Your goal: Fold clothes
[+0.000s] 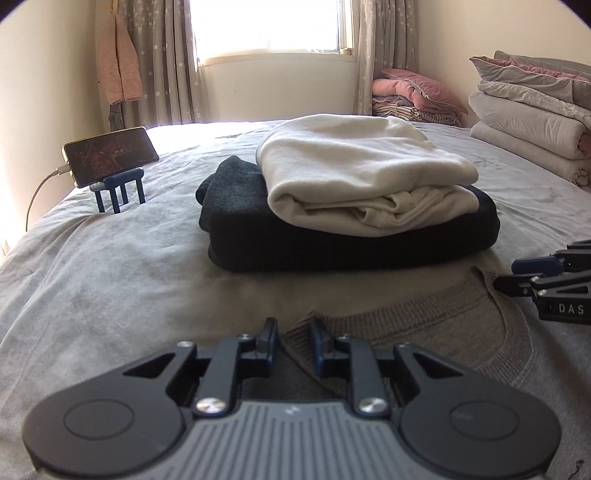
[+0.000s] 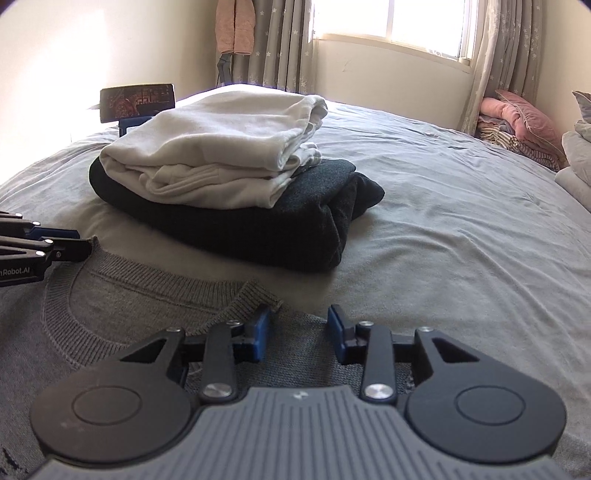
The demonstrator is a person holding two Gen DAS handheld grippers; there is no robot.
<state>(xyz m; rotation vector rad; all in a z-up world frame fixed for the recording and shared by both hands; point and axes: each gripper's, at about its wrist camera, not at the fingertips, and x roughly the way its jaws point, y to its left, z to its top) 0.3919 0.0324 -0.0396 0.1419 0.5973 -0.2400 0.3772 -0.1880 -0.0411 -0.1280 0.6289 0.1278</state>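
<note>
Left wrist view first: the left gripper [image 1: 293, 338] has its jaws a narrow gap apart, and the corner of the grey sweater's [image 1: 424, 339] collar sits right between the blue pads; from this angle I cannot tell whether the pads press the knit or just straddle it. Over in the right wrist view, the right gripper [image 2: 299, 328] stands wider, jaws clearly parted with nothing between them, poised low over the sweater [image 2: 147, 306] just beside the other end of the ribbed neckline. Each gripper shows at the edge of the other's view, so they flank the collar from either side.

That sweater lies flat on the bed [image 1: 110, 258], neck opening facing the far end of the room. Just beyond the collar sits a folded stack: a dark garment [image 1: 295, 240] at the bottom and a white garment [image 1: 362, 170] resting on top of it, both fairly tidy.

Off toward the left edge of the bed, a phone [image 1: 110, 155] leans on a small blue stand [image 1: 118, 192], with a white cable running from it. Folded quilts [image 1: 528, 122] are piled at the right edge, pink bedding [image 1: 417, 92] is heaped in the far corner, and a pink jacket [image 1: 118, 62] hangs by the curtains [image 1: 162, 59] next to the bright window [image 1: 269, 26].
</note>
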